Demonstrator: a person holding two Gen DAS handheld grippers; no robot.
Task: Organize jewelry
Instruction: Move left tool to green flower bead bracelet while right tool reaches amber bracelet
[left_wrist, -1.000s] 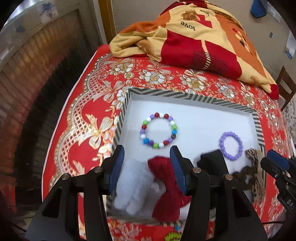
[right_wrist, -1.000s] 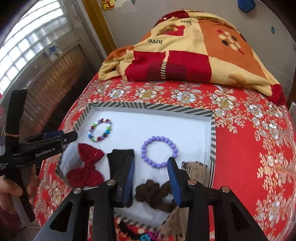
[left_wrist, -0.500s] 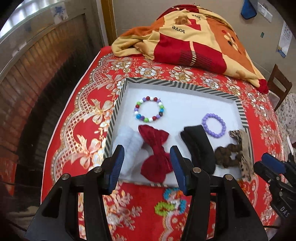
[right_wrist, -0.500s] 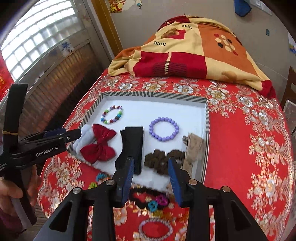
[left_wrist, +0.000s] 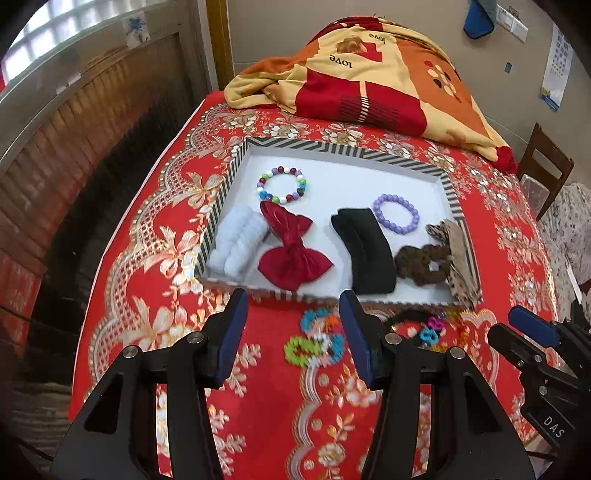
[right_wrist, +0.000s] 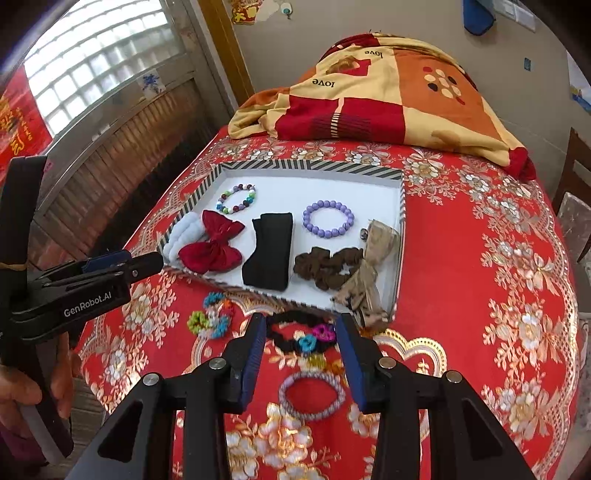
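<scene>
Red tablecloth (right_wrist: 461, 295): black hair tie (right_wrist: 295, 332) probably between right tool (right_wrist: 301, 354) tips.

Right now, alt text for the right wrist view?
Open right gripper hovers over a black scrunchie and a striped hair tie on a red floral cloth. Beyond, a striped-rim tray holds bracelets, a red bow and scrunchies; the left gripper enters from the left.
</scene>
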